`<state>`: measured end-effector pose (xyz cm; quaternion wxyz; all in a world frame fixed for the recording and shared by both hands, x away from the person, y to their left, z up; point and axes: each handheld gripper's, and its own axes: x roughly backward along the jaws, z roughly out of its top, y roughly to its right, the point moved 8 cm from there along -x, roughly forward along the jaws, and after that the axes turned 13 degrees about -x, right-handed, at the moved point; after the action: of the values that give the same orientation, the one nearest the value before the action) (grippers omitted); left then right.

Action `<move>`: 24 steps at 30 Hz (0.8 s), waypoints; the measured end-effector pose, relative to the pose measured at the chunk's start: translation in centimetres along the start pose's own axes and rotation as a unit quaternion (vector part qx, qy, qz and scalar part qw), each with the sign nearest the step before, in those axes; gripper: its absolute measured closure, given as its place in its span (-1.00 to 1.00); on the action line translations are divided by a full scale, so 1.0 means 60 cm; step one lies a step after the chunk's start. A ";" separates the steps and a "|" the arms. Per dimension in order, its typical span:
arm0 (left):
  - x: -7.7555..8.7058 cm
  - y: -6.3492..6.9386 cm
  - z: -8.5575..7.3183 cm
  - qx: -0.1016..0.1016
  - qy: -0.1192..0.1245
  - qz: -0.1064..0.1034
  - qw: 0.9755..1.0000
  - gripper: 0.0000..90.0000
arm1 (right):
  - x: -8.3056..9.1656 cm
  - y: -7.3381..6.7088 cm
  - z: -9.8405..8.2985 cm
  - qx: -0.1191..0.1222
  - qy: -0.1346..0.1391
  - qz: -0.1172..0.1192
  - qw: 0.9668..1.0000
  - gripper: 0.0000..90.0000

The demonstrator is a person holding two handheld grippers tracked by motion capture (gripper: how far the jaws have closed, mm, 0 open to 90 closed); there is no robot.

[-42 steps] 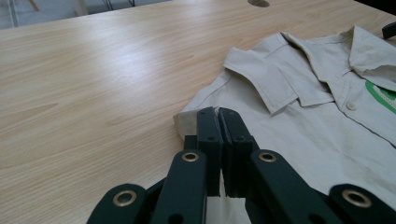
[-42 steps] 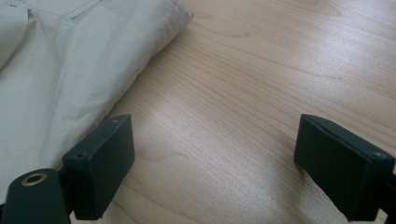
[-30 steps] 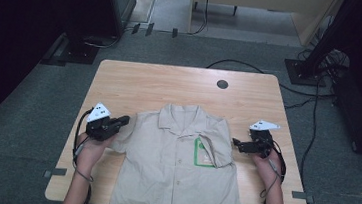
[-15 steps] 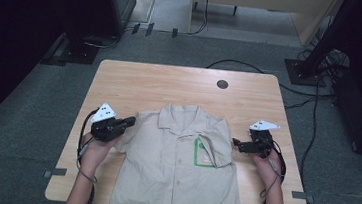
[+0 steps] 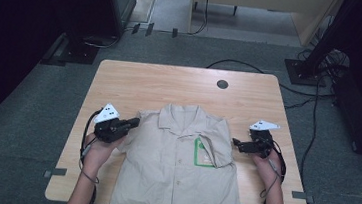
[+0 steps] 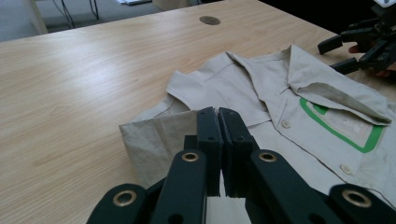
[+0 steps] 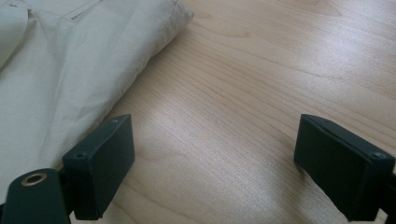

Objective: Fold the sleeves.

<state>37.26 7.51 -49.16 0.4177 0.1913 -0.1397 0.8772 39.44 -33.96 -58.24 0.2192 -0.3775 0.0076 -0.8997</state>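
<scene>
1. Beige shirt (image 5: pixel 180 167) lies flat, front up, near edge of wooden table (image 5: pixel 170 86); both sleeves look folded in, so folding seems underway.
2. Left gripper (image 6: pixel 218 122) jaws pinched together on the folded sleeve (image 6: pixel 154 135), likely holding the crease.
3. Right gripper (image 5: pixel 236 143) jaws spread wide, empty, low over bare wood just beside the shirt's other edge.
4. Forearms enter from bottom, grippers aimed inward.

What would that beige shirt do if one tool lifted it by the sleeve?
The shirt would probably droop: its thin cloth already creases and folds at the sleeve. It looks light, so lifting seems easy. Pushed, it would likely bunch up rather than slide across the table.
</scene>
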 end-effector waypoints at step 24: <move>-0.029 0.041 0.013 -0.008 -0.002 -0.028 1.000 0.95 | 0.000 0.000 0.000 0.000 0.000 0.000 1.000 -0.73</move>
<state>36.50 4.54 -49.46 0.4433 0.1936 -0.1421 0.8636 39.44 -33.96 -58.24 0.2192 -0.3775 0.0078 -0.8997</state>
